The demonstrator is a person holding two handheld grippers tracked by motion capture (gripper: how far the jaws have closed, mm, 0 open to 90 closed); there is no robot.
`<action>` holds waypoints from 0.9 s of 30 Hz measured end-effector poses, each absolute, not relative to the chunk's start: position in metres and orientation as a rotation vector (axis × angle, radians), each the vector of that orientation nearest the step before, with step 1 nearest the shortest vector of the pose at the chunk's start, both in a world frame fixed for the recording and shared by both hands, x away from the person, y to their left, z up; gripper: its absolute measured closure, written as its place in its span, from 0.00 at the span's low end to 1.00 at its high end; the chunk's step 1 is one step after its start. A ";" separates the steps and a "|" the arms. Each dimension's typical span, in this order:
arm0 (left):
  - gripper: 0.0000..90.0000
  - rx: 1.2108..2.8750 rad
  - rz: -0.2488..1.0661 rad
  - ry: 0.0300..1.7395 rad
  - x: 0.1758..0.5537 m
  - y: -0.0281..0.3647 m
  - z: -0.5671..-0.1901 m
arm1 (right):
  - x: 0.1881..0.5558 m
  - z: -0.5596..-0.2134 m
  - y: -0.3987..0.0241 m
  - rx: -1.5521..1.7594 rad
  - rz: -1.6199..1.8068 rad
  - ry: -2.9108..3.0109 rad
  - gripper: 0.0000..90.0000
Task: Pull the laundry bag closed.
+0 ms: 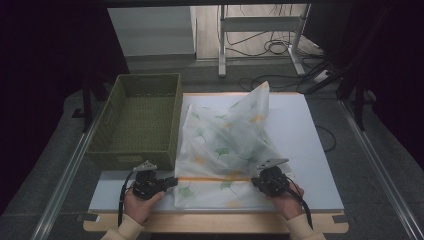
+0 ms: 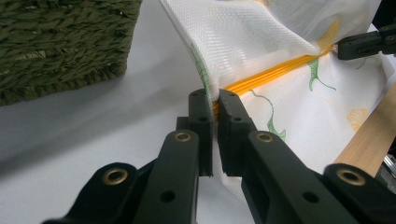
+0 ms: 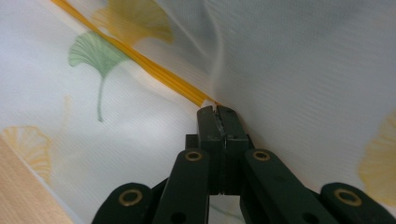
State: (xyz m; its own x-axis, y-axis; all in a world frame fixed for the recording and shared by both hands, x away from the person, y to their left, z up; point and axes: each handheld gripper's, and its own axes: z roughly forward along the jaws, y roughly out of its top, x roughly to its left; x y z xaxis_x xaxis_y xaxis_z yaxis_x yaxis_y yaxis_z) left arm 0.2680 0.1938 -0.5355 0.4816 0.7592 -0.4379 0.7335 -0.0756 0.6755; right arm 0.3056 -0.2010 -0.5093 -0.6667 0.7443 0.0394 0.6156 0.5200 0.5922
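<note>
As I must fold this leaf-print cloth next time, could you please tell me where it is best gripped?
Grip the cloth on its orange hem stripe, one gripper at each end, coming in level from the near table edge. The stripe is a firm, straight line; the left gripper and right gripper are shut on it there.

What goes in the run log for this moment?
left gripper: shut on cloth orange edge | right gripper: shut on same edge | basket: beside cloth

High view looks forward and down over the table [image 1: 310,150]. Gripper views sit close behind their jaws. All share the cloth's [image 1: 225,140] orange stripe [image 2: 275,74] at the jaw tips.
</note>
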 end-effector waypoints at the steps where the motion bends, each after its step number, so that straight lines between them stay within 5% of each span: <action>1: 0.95 1.812 0.036 1.258 0.268 0.194 -0.536 | 0.306 -0.510 -0.203 1.162 0.858 2.539 1.00; 27: 0.95 1.812 0.040 1.261 0.267 0.193 -0.536 | 0.306 -0.510 -0.221 1.211 0.847 2.503 1.00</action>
